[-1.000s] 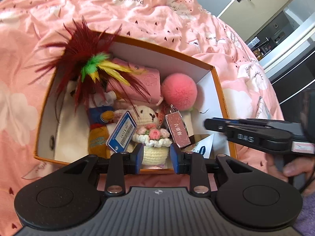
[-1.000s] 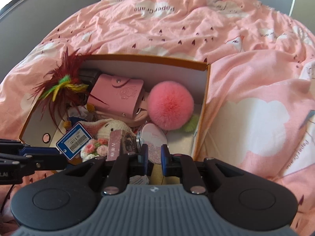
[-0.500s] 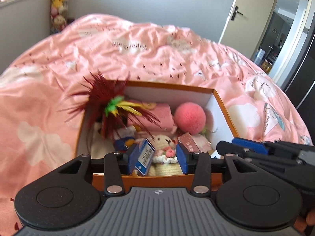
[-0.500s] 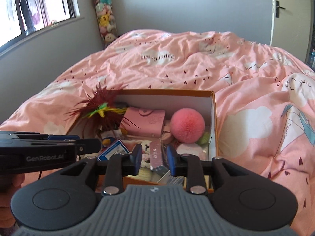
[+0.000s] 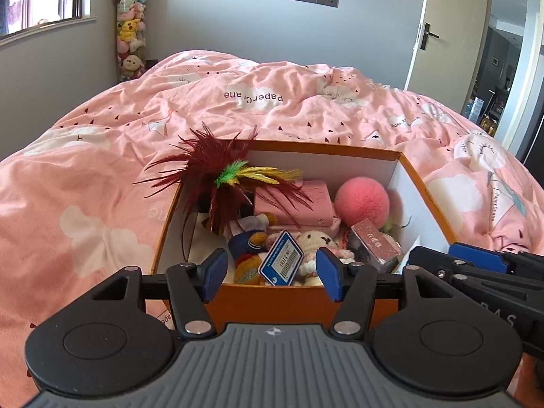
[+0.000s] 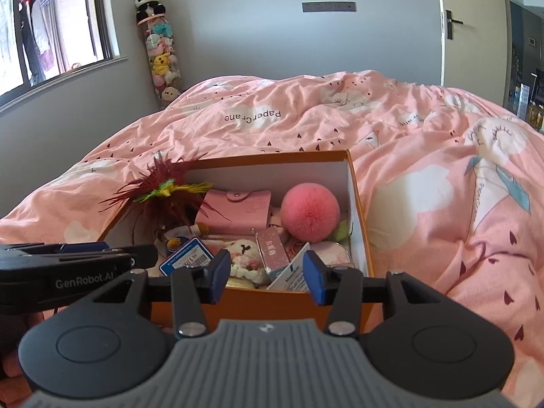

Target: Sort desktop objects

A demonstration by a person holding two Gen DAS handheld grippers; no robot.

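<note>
Both tongs, left (image 5: 268,272) and right (image 6: 264,272), just opened, empty, near box (image 5: 289,301); trinkets all inside, sorting seemingly finished.

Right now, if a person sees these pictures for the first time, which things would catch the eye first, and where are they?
First comes the orange box on the pink bedspread, crammed with small things. Inside, a dark red feather toy sticks up over the left wall, and a fluffy pink pom-pom sits in the far right corner beside a pink wallet. Both grippers hang open and empty at the near edge.
</note>
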